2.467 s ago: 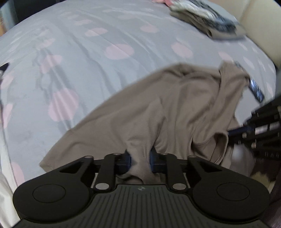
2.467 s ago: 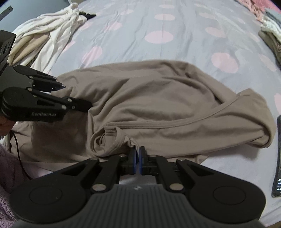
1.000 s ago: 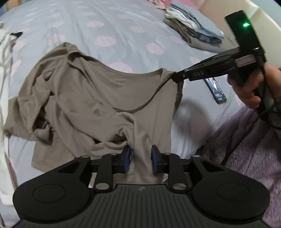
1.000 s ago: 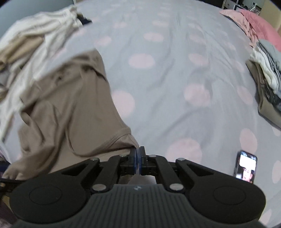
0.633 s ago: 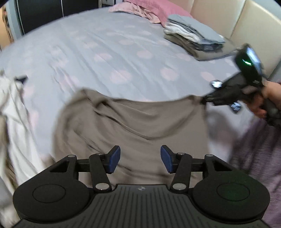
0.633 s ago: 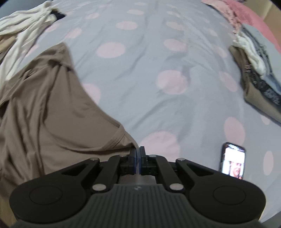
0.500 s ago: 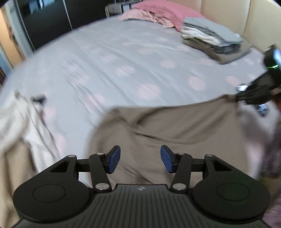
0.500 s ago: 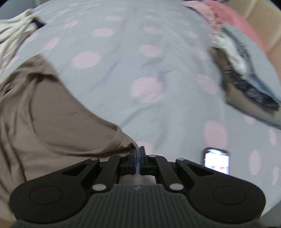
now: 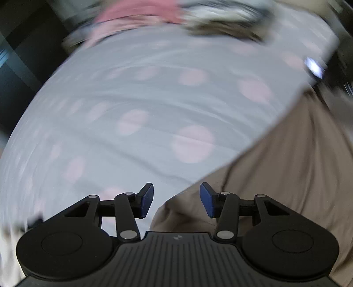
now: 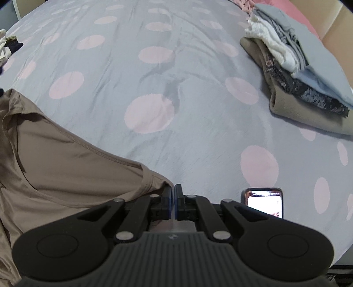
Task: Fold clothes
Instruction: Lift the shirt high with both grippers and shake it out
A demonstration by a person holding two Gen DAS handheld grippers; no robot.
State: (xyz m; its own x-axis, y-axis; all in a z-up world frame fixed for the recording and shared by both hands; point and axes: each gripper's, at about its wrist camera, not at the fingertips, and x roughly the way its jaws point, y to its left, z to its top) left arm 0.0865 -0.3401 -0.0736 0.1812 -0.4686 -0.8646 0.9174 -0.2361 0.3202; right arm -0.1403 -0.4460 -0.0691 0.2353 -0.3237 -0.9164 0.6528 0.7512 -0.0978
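You are holding the right tongs (image 10: 174, 198) clamped tight on the neckline corner of the taupe shirt (image 10: 66, 167), the two blue pads pressed flat together with the stitched collar edge running off from them toward the left. From that pinch the shirt is spreading leftward over the bed sheet (image 10: 176, 77), which is grey with pale pink dots, and its far shoulder is lying wrinkled near the left edge of the right wrist view. Just to the right of the right tongs, a phone (image 10: 263, 202) is lying face up on the sheet with its screen lit. Well apart, toward the upper right, a stack of folded clothes (image 10: 304, 75) is sitting on the sheet, a tan piece at the bottom and grey and white ones above.

Your left tongs (image 9: 176, 199) are standing about half open, and the jaws are closing a little at this moment; the pads are gripping nothing. Below the gap, a rumpled edge of the taupe shirt (image 9: 286, 165) is lying on the bed, with the cloth fanning out to the right and upward in the left wrist view. That view is heavily blurred, so the far end of the bed is showing only as smeared pink bedding (image 9: 141, 13) and an unclear pile beside it.
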